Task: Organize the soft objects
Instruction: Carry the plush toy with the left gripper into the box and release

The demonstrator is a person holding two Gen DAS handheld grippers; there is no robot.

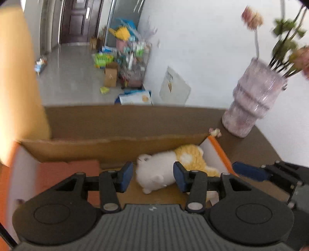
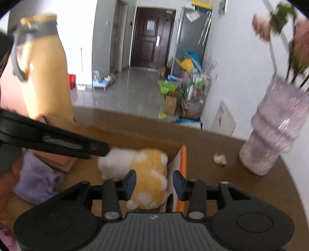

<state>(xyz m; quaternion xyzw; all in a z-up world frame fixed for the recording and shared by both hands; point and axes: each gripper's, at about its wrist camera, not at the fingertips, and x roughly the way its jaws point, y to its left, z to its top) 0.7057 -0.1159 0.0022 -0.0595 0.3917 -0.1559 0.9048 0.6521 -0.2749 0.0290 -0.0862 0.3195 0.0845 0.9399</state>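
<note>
You get bright, even daylight in both views, with soft shadows. The white wall [image 1: 202,48] washes out. Motion blur smears the vase [image 2: 278,127], the flowers [image 1: 253,18] and the bottle [image 2: 46,73]. Fisheye bends the edges; the corners go black.

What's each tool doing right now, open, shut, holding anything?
Left tool: open, holding nothing; the plush toy lies in the cardboard box beyond it.
Right tool: open, holding nothing, above the same toy.
</note>
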